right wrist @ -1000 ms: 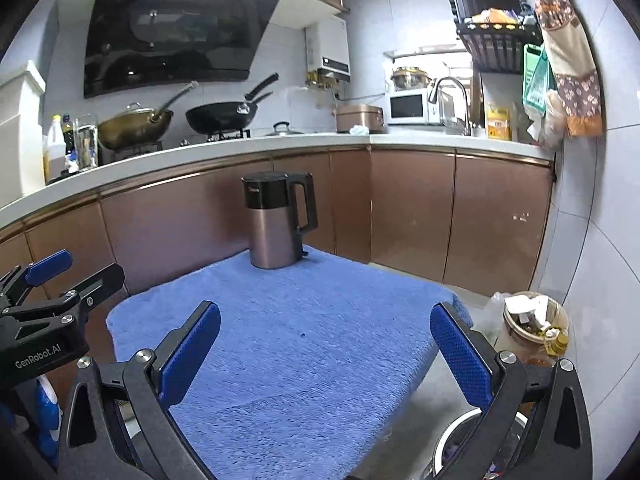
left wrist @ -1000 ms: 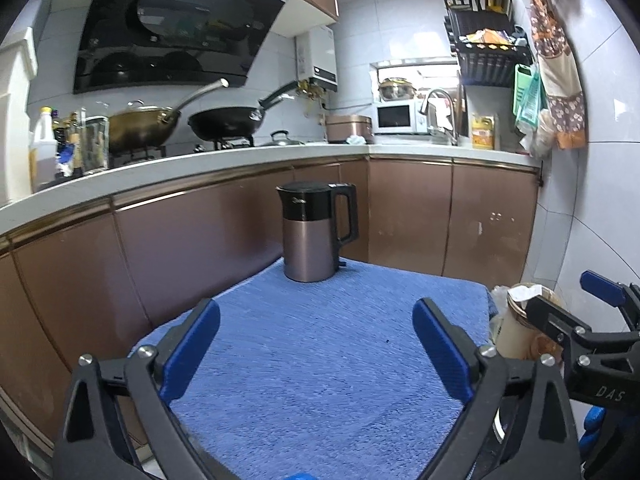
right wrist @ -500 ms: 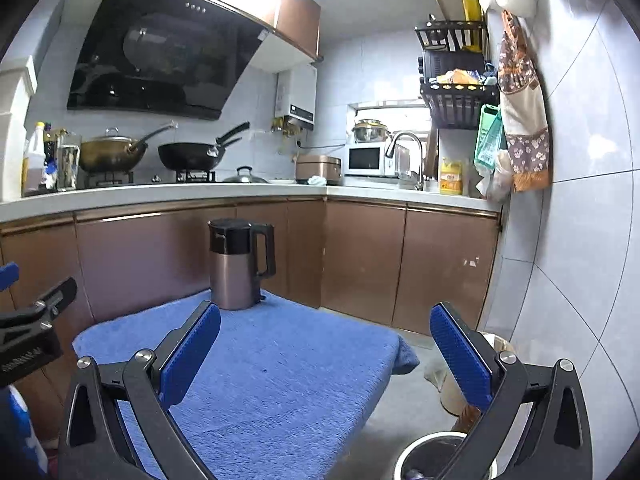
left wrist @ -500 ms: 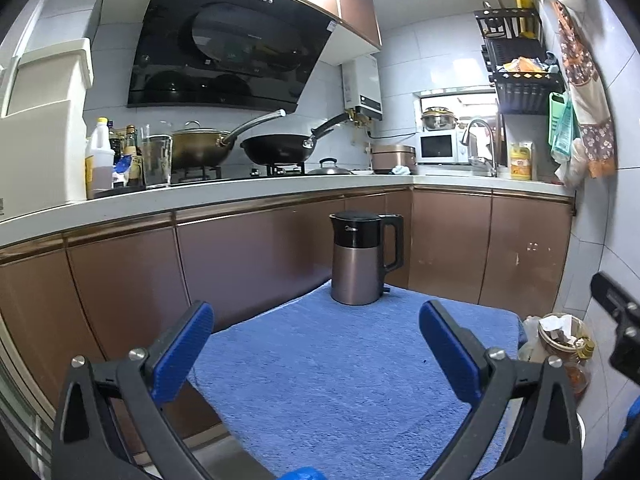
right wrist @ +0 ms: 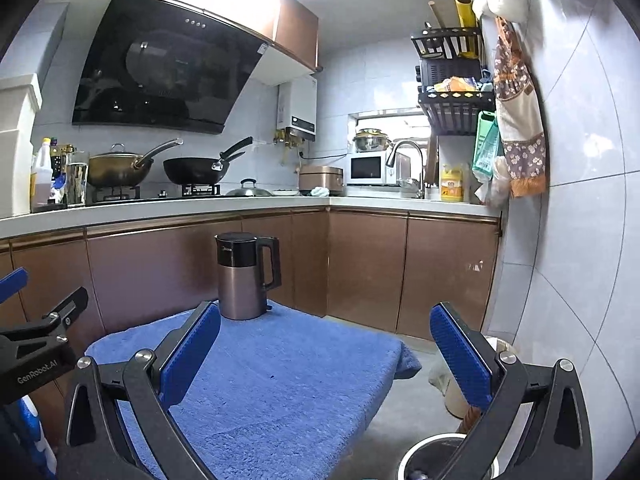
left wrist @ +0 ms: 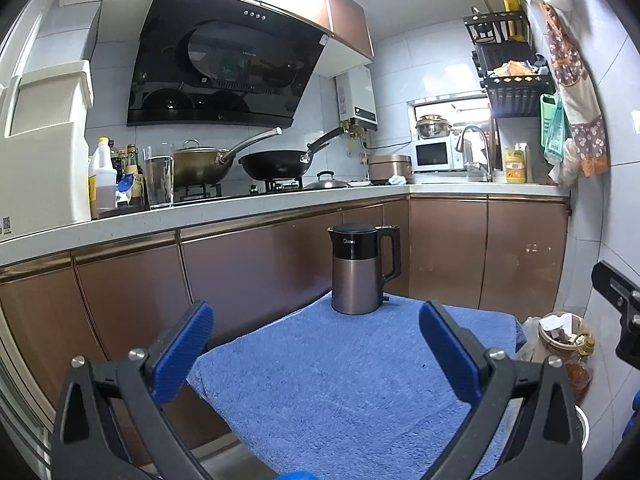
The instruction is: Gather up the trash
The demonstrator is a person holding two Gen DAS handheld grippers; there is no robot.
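Observation:
A table under a blue towel (left wrist: 344,376) stands in front of me, and it also shows in the right wrist view (right wrist: 280,380). A steel electric kettle (left wrist: 360,270) stands at its far edge. No loose trash shows on the towel. My left gripper (left wrist: 316,334) is open and empty above the towel's near side. My right gripper (right wrist: 326,338) is open and empty, raised over the towel's right part. A round bin (right wrist: 444,458) sits on the floor below the right gripper. A floor container holding paper scraps (left wrist: 560,330) stands by the right wall.
Brown cabinets (left wrist: 248,276) and a white counter (left wrist: 200,216) run behind and left of the table. Pans (left wrist: 276,166) sit on the stove. A tiled wall (right wrist: 580,240) is close on the right. The kettle (right wrist: 246,276) also shows in the right wrist view.
Both grippers have risen and tilted up, so the table sits lower in view and more of the kitchen shows. Both stay open and empty.

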